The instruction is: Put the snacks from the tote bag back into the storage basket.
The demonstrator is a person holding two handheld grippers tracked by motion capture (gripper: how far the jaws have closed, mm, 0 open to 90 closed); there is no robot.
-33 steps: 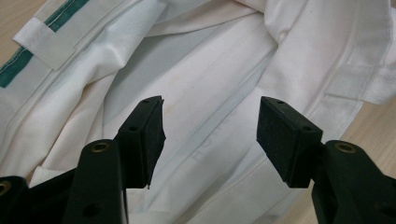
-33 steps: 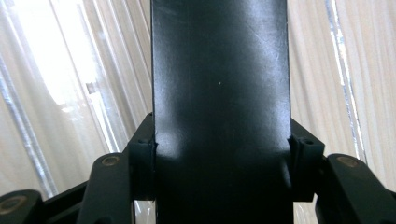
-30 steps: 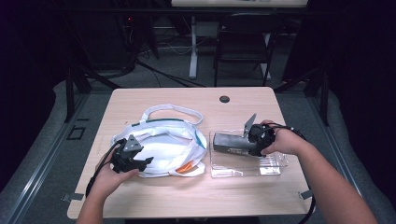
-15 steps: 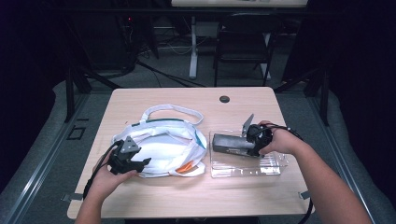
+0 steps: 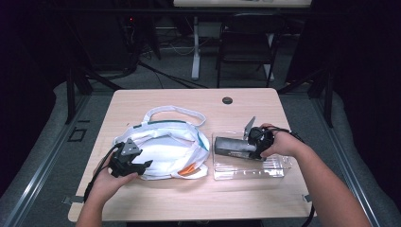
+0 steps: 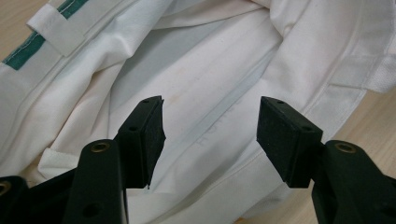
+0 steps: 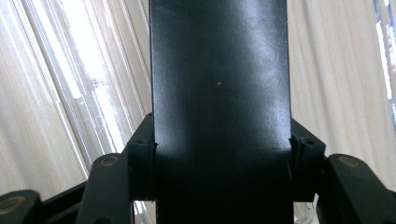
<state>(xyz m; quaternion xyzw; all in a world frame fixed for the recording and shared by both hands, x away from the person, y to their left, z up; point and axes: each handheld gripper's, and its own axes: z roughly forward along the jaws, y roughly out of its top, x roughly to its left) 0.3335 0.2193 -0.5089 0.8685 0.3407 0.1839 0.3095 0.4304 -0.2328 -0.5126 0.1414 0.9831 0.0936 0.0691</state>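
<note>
Wooden table: right gripper jaws clamping dark block, left gripper jaws wide over white bag.

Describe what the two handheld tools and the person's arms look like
Both tools, left and right, are black, each with two flat rubbery pads on bolted fingers. A grey three-cornered plate tops the left one. Black cables trail from both. The forearms are bare, no sleeves.

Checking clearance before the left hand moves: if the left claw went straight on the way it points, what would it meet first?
Most likely the white bag. The left claw stands open and aims right at its cloth; depth is hard to judge, but nothing shows in between.
</note>
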